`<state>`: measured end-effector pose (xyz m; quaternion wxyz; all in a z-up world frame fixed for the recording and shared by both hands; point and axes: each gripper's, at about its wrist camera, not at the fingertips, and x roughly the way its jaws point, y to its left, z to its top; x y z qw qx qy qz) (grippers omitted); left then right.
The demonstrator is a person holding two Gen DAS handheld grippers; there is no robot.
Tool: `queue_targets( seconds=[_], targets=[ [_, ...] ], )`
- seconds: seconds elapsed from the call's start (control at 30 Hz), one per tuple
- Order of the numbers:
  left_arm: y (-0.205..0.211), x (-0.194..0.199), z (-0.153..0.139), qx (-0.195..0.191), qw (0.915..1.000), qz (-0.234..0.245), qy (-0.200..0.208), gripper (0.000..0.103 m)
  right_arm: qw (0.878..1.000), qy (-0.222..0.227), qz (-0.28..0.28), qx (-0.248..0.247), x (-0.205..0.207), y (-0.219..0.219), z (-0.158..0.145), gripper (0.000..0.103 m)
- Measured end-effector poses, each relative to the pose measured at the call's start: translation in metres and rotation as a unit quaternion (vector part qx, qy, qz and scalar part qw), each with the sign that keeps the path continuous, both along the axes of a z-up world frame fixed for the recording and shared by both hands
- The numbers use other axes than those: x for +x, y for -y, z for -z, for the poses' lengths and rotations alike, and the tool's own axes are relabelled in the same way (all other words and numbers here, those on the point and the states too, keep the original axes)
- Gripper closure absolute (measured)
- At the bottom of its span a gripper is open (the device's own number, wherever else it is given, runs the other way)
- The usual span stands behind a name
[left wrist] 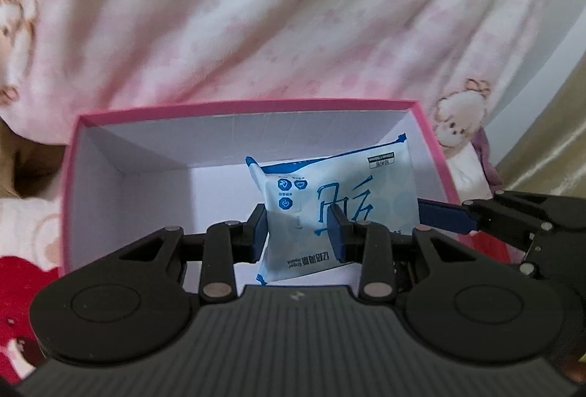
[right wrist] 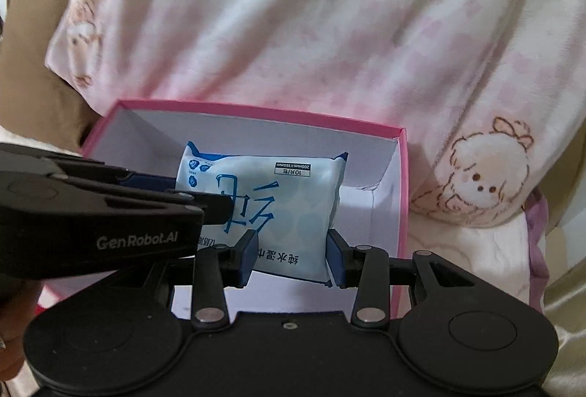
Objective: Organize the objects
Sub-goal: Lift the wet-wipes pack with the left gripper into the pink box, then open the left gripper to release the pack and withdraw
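Note:
A light-blue wet-wipes pack (left wrist: 351, 184) with dark blue lettering hangs inside an open pink box (left wrist: 238, 107) with white inner walls. My left gripper (left wrist: 297, 234) is shut on the pack's left part, its blue pads pinching it. In the right wrist view the same pack (right wrist: 293, 192) sits between the pads of my right gripper (right wrist: 292, 259), which press on its lower edges above the box (right wrist: 256, 112). The left gripper's fingers (right wrist: 216, 208) reach in from the left, one in front of the pack and one behind. A right finger (left wrist: 445, 218) shows at the pack's right edge.
The box rests on soft pink-and-white bedding (left wrist: 293, 12) printed with cartoon animals (right wrist: 483, 177). A red patch (left wrist: 22, 276) lies at lower left, and shiny beige fabric (left wrist: 549, 140) sits at the right edge. The rest of the box floor (left wrist: 219, 199) is bare white.

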<state>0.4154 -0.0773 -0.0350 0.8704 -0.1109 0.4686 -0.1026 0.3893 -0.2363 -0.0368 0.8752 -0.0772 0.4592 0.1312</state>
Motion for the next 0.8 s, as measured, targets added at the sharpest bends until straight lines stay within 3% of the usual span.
queue_targets(
  seconds=[0.17,0.33,0.57,0.67,0.73,0.77,0.8],
  targets=[
    [-0.006,0.017,0.016,-0.022,0.9995,0.0,-0.025,0.07,1.0,-0.013,-0.009,-0.018,0.012,-0.002,0.013,0.06],
    [-0.01,0.024,0.026,-0.022,0.999,-0.004,-0.038,0.07,0.999,-0.018,-0.013,-0.039,0.016,-0.007,0.021,0.072],
    [-0.009,0.035,0.046,-0.044,0.9963,-0.02,-0.071,0.07,0.996,-0.038,0.016,-0.08,0.023,-0.016,0.033,0.079],
    [-0.008,0.038,0.05,-0.042,0.9961,-0.038,-0.067,0.07,0.995,-0.023,0.029,-0.094,0.023,-0.017,0.035,0.084],
    [-0.012,0.037,0.05,-0.044,0.9949,-0.061,-0.067,0.058,0.996,0.003,0.03,-0.089,0.016,-0.016,0.032,0.082],
    [-0.013,0.035,0.048,-0.048,0.9949,-0.061,-0.065,0.05,0.996,0.009,0.03,-0.085,0.012,-0.015,0.03,0.072],
    [-0.015,0.032,0.045,-0.048,0.9952,-0.059,-0.062,0.049,0.997,0.014,0.029,-0.076,0.007,-0.013,0.026,0.069]
  ],
)
